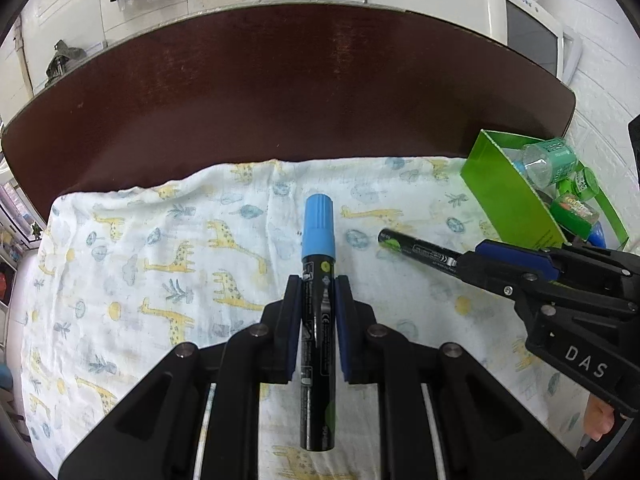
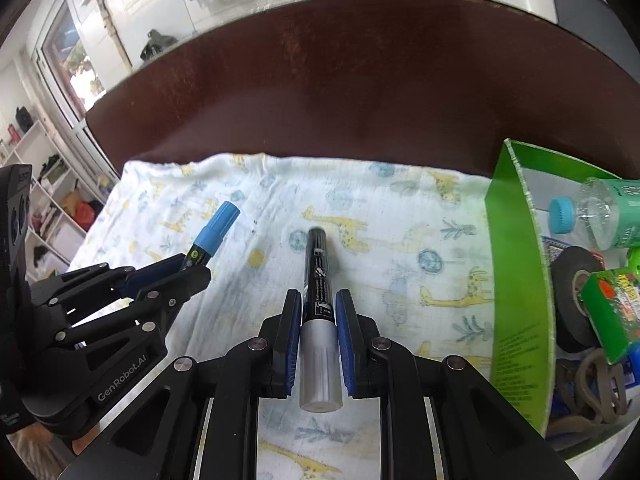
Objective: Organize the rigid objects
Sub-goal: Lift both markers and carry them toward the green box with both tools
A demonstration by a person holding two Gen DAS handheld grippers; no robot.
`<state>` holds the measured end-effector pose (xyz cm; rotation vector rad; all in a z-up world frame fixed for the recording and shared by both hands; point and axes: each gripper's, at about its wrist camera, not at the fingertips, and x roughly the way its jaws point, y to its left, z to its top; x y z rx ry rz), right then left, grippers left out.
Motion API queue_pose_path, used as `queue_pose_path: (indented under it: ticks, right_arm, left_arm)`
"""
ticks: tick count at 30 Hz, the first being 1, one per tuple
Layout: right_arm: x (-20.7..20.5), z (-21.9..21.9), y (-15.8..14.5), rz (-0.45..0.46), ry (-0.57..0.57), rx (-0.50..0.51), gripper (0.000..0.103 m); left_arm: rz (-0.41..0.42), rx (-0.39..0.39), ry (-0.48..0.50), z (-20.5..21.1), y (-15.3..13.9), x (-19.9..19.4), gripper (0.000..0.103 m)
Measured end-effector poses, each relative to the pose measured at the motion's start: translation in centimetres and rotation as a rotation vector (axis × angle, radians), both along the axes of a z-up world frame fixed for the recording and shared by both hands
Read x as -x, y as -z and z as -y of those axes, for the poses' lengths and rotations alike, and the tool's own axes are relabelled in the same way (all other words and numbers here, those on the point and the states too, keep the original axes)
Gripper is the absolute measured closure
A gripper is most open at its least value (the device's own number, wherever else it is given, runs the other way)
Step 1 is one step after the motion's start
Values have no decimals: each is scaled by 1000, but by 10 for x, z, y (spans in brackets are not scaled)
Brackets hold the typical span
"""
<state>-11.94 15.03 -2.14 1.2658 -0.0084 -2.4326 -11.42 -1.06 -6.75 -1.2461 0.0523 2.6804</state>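
My left gripper point(image 1: 317, 285) is shut on a black marker with a blue cap point(image 1: 318, 264), cap pointing away, held over the giraffe-print cloth point(image 1: 160, 264). It also shows in the right wrist view point(image 2: 212, 236), at the left gripper's point(image 2: 192, 264) tip. My right gripper point(image 2: 318, 300) is shut on a black marker with a silver cap point(image 2: 318, 280), cap end toward the camera. In the left wrist view that marker point(image 1: 416, 248) sticks out of the right gripper point(image 1: 466, 260) near the green box.
A green cardboard box point(image 2: 516, 280) stands at the cloth's right edge, holding a plastic bottle point(image 2: 596, 216), a tape roll point(image 2: 572, 292), a small green carton point(image 2: 612, 312) and other items. A dark brown table point(image 1: 280, 88) lies beyond the cloth, with a white appliance point(image 1: 500, 4) behind.
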Motion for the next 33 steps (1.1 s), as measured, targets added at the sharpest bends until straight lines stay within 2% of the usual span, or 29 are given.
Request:
queue_pose_path:
  ticks: [8,15,21,25,27,29,33]
  right_arm:
    - [-9,-39,-25,-73,75,62,85]
    - [-13,-99,-42,-126,181,133,85]
    - [-17,-124,-50,-144,180,211,85]
    - [-23,-144,-70,-203,197,278,85]
    - [-25,-148,-75,-219,201,288,85]
    - [-30,-164,-90,-273,232,301,85]
    - [-36,-181,-102,-338,313,249,85]
  left_arm:
    - [-75,17,76,-49,-35,-5,89]
    - [-120,37,145,-97,-57,-6,89]
    - [-146,35,192,-128,-71,-7,89]
    - [-162,49,224,-146,-79,-8,89]
    - [-169,54,243,-156,-83,-9,89]
    - [-175,57,258,-165,-86,-10,89]
    - [-177,62,297,-185,-87,-12,88]
